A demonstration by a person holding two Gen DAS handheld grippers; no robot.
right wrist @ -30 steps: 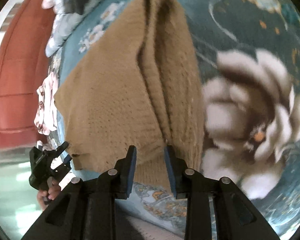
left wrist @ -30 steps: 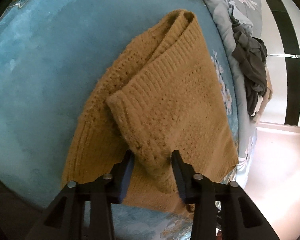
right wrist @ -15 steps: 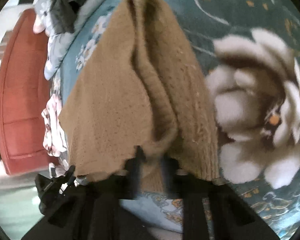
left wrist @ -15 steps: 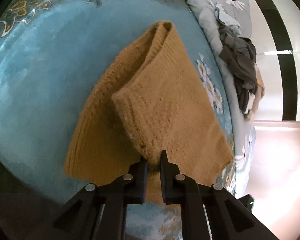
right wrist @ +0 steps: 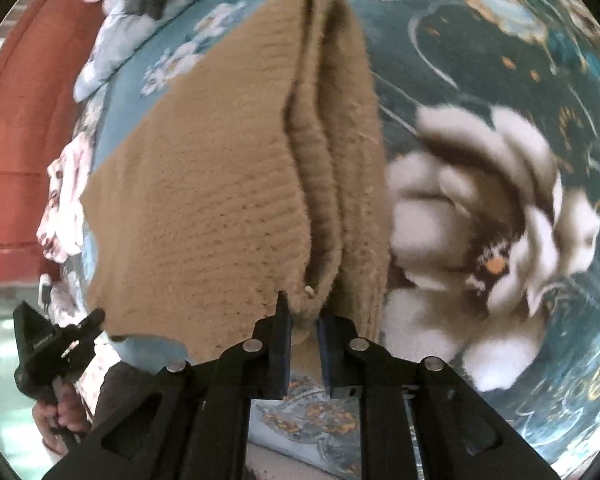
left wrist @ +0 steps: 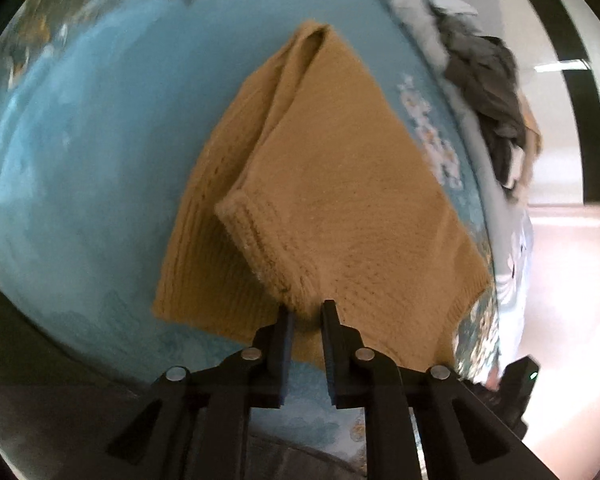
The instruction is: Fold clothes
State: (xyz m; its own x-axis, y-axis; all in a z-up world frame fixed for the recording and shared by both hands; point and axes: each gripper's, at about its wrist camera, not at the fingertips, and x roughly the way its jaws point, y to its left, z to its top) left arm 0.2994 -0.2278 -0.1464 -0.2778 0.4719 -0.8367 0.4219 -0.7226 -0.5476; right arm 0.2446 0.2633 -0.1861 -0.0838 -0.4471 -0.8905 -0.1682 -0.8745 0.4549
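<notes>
A mustard knitted sweater (left wrist: 340,200) lies partly folded on a teal floral bedspread (left wrist: 100,140). My left gripper (left wrist: 306,312) is shut on the sweater's near ribbed corner and holds it raised. In the right wrist view the same sweater (right wrist: 220,200) runs away from me, and my right gripper (right wrist: 302,308) is shut on its other near ribbed corner, lifted off the bedspread (right wrist: 500,80). The left gripper also shows low at the left of the right wrist view (right wrist: 56,344), held in a hand.
A dark grey garment (left wrist: 496,96) lies on a grey floral quilt (left wrist: 428,8) at the bed's right edge, with pale floor (left wrist: 572,300) beyond. A red headboard or sofa (right wrist: 16,120) stands at the left. A large white flower print (right wrist: 480,200) is to the sweater's right.
Both grippers have closed on the sweater's near ribbed corners and lifted them. The raised edge has moved toward me and the views have pulled back a little.
</notes>
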